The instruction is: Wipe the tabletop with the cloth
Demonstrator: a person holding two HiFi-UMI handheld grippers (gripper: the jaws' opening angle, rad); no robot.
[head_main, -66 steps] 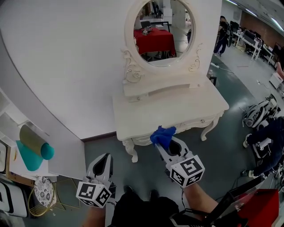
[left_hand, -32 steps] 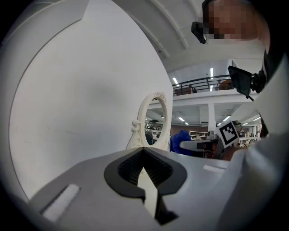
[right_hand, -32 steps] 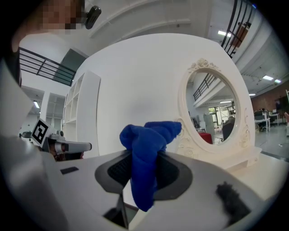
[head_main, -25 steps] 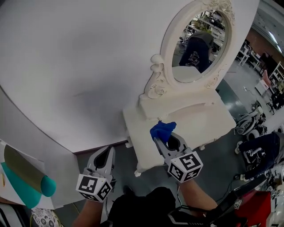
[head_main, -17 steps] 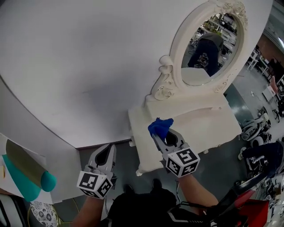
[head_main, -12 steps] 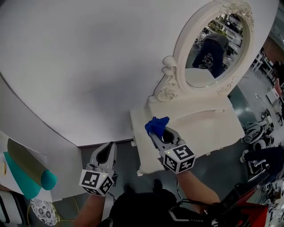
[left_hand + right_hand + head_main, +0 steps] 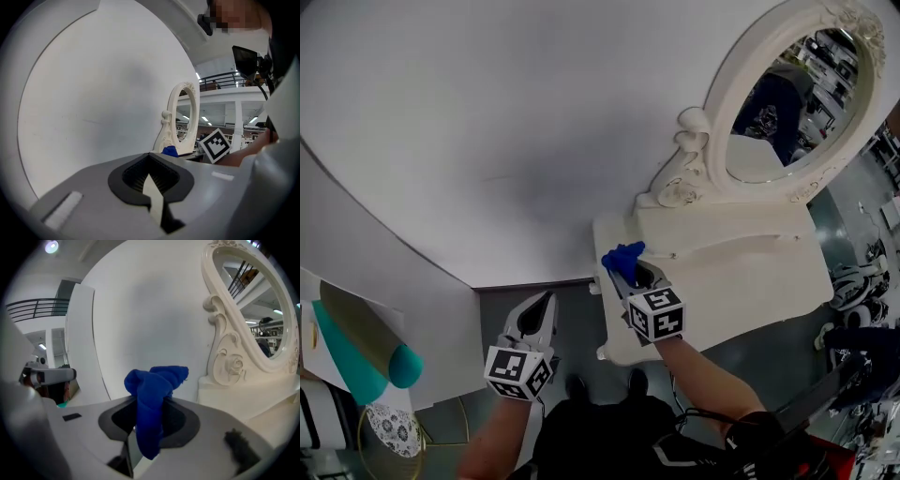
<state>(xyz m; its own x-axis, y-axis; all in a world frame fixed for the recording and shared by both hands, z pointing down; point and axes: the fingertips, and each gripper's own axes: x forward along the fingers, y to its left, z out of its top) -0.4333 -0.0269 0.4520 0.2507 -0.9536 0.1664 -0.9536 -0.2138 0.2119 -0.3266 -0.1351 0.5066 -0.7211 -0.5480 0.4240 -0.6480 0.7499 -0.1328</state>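
- Grip first: right hand-held gripper (image 7: 630,272) is pinching the blue cloth (image 7: 623,257) in a bunched wad, at the middle of the head view over the left end of the white table (image 7: 750,281). I cannot tell whether the cloth touches the top yet.
- Left hand-held gripper (image 7: 547,302), lower left of centre, has its jaws pressed together on nothing and hangs off the table, over the floor.
- Risk: only a small knot of cloth pokes past the jaws, so pressing down could put the hard tips on the painted top and scuff it.
- Risk: dragging the wad sideways may tug it out of the pinch, since it looks held by a narrow fold.
- Risk: the cloth sits close to the table's left edge, so a stroke that way could run off the top.
- Risk: the carved base of the mirror (image 7: 787,103) stands just beyond, at the upper right, and a long push could knock it.
- Count: two hand-held grippers, one cloth, one table, one mirror.
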